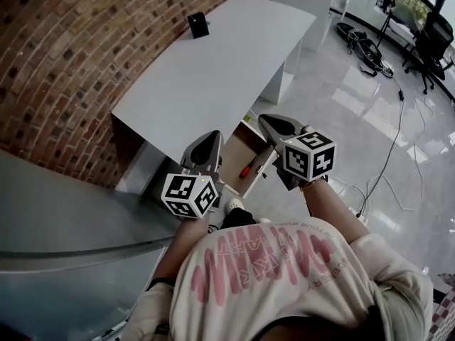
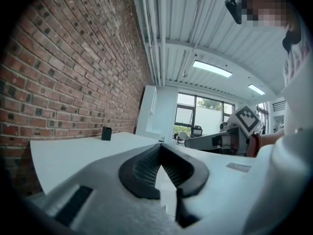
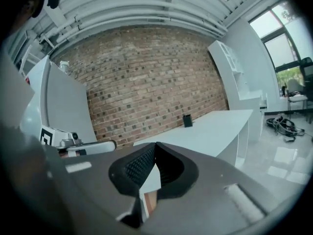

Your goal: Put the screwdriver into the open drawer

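Observation:
In the head view a red-handled screwdriver [image 1: 245,170] lies inside the open drawer [image 1: 234,148] under the front edge of the white table [image 1: 213,69]. Both grippers are held high above the drawer, near the person's chest, pointing roughly level over the table. My left gripper [image 1: 212,135] [image 2: 160,147] is shut with nothing between its pads. My right gripper [image 1: 264,119] [image 3: 155,145] is also shut and empty, and is beside the left one. Neither gripper touches the screwdriver or the drawer.
A small black object [image 1: 198,25] stands near the table's far edge by the brick wall [image 1: 64,62]. A grey panel [image 1: 64,219] fills the lower left. Cables [image 1: 387,155] trail across the glossy floor at right, with wheeled gear [image 1: 366,48] beyond.

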### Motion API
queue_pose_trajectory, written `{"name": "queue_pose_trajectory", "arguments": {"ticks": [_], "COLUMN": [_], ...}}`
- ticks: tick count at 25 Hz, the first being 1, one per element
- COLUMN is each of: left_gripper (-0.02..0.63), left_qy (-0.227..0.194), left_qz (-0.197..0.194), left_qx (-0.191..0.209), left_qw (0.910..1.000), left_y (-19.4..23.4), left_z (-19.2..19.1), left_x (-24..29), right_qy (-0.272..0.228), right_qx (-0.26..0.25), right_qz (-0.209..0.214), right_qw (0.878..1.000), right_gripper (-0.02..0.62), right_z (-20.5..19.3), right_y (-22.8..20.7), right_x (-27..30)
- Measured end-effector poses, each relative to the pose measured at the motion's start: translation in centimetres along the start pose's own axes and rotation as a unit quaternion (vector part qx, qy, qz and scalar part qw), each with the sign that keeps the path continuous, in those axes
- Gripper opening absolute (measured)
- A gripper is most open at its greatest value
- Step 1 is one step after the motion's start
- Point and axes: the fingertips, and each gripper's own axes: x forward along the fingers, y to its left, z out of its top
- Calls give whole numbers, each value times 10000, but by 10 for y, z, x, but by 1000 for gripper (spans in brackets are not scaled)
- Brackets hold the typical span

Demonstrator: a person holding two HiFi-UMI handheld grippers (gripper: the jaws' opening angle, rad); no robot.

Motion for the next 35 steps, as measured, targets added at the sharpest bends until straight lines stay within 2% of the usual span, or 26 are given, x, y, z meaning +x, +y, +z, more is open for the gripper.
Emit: {"name": "queue_pose_trajectory", "arguments": {"ticks": [3, 7, 12, 16, 18, 26, 35], "left_gripper": [2, 2, 2, 2, 2, 2, 2], "left_qy": [-257, -395, -356, -356, -303, -371, -350], "left_qz": [-66, -374, -658, -764, -803, -680, -585], "left_qx": [75, 231, 373, 402, 385, 207, 30], "left_qw": [9996, 9983, 9965, 9956, 9956, 9968, 9977], "left_y": [-1, -10, -1, 8, 11, 29, 31], "left_z": [26, 60, 78, 84, 82, 82, 75], "left_x": [0, 8, -7, -7, -6, -4, -2], "right_qy": [-440, -757, -874, -806, -740, -728, -510], "right_qx": [-110, -162, -256, -897, -981, -295, -275], "right_qz": [-120, -321, -594, -905, -938, -813, -769], "right_qw": [9989, 9965, 9941, 9886, 9880, 9936, 9954], "right_gripper": [9, 9, 9, 9, 9, 9, 9], "right_z": [33, 64, 70, 77, 76, 70, 64], "right_y": [0, -2, 20, 28, 31, 22, 14], "right_x": [-15, -24, -15, -7, -4, 3, 7]}}
